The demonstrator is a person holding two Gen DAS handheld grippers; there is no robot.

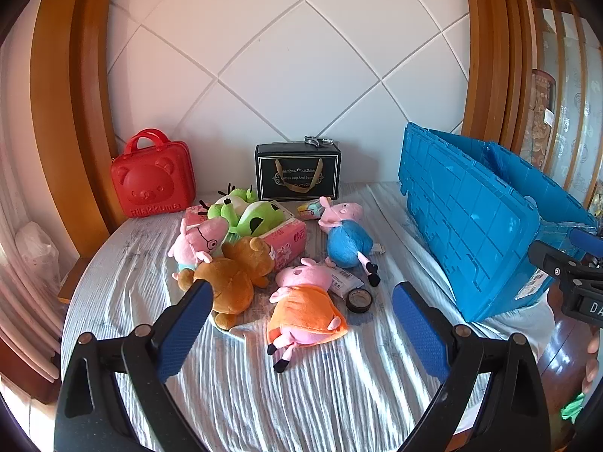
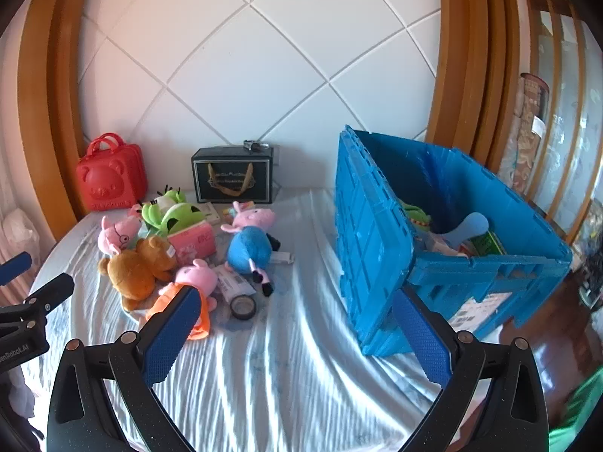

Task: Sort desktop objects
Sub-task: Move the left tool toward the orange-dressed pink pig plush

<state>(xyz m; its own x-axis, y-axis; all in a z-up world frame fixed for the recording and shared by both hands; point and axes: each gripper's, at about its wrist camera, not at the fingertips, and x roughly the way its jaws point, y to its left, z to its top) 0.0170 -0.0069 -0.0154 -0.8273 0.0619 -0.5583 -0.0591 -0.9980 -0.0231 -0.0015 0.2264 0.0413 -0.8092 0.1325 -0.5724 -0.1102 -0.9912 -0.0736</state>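
- My left gripper (image 1: 301,320) was spread wide and held nothing; it hung over the cloth (image 1: 301,395), near the orange pig (image 1: 305,309).
- My right gripper (image 2: 297,324) was also spread wide and empty, between the toy pile and the crate (image 2: 377,245).
- The crate already held some things: a green toy, a light blue rounded piece and some packets, so I judged the sorting as begun.
- Most was left on the cloth: the bear (image 1: 233,278), the blue pig (image 1: 346,241), the pig with glasses (image 1: 199,241), the frog (image 1: 245,211), the pink pack (image 1: 286,245) and the tape roll (image 1: 358,300).
- The red case (image 1: 152,177) and the black box (image 1: 297,175) stood at the wall.
- The toys were soft plush and rounded; the crate was hard ribbed plastic with its lid flap hanging down; the cloth was white and full of wrinkles.
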